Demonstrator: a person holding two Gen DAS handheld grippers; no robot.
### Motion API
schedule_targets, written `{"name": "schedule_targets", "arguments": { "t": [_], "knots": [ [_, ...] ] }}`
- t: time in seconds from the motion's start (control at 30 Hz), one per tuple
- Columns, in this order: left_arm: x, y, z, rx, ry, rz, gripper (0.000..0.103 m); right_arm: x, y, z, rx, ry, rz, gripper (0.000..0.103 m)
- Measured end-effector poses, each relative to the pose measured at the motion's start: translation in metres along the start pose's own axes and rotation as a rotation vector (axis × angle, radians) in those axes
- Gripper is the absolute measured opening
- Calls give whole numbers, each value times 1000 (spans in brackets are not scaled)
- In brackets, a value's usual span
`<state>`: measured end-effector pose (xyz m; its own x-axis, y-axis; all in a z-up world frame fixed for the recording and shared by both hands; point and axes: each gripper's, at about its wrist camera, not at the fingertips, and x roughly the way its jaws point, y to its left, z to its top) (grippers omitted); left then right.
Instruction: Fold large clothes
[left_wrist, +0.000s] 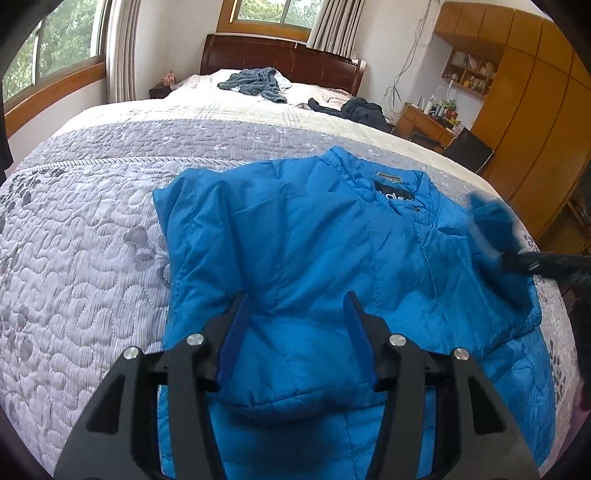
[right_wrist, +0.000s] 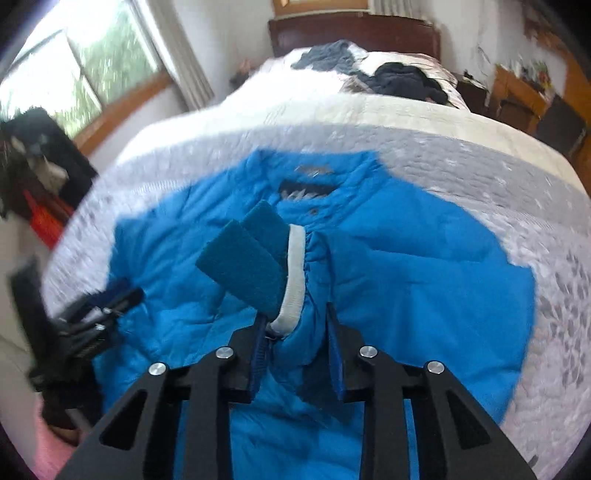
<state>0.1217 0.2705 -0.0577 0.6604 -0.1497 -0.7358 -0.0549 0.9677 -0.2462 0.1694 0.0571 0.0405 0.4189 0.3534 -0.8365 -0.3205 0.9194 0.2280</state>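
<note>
A bright blue puffer jacket (left_wrist: 314, 236) lies front up on the quilted bed (left_wrist: 81, 229), with its collar (left_wrist: 395, 184) toward the headboard. My left gripper (left_wrist: 297, 314) hovers open just above the jacket's lower left part, with nothing between its fingers. It also shows blurred at the left of the right wrist view as the left gripper (right_wrist: 99, 306). My right gripper (right_wrist: 295, 328) is shut on the jacket's sleeve (right_wrist: 306, 295) near its white cuff (right_wrist: 293, 280), lifted over the chest. Two teal tabs (right_wrist: 243, 262) stick out past the cuff.
A grey-blue garment (left_wrist: 255, 83) and a dark garment (left_wrist: 358, 110) lie near the wooden headboard (left_wrist: 280, 55). A desk (left_wrist: 424, 122) and wooden wardrobe (left_wrist: 532, 110) stand to the right. Windows (left_wrist: 48, 48) line the left wall.
</note>
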Motion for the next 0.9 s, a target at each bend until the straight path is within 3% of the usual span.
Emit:
{"name": "schedule_targets", "arguments": {
  "t": [0.13,0.3,0.43,0.63,0.77,0.9],
  "knots": [
    [1,-1,-2,6,-1,11,52,-27,-43,-6,88,-33,15,29],
    [2,0,-1,-2,1,18,52,-37,-105,-28,187,-11,-139,32],
    [-11,-6,5,-15,-15,39,52,-48,-139,-43,250,-36,-148,33],
    [-27,-34,13,12,-38,-31,55,-53,-116,-28,173,-81,-61,33],
    [-13,-43,9,36,0,-22,56,-31,-103,-22,153,-45,-40,33],
    [3,-28,2,12,40,-1,55,-8,-121,-34,192,12,-47,32]
  ]
}}
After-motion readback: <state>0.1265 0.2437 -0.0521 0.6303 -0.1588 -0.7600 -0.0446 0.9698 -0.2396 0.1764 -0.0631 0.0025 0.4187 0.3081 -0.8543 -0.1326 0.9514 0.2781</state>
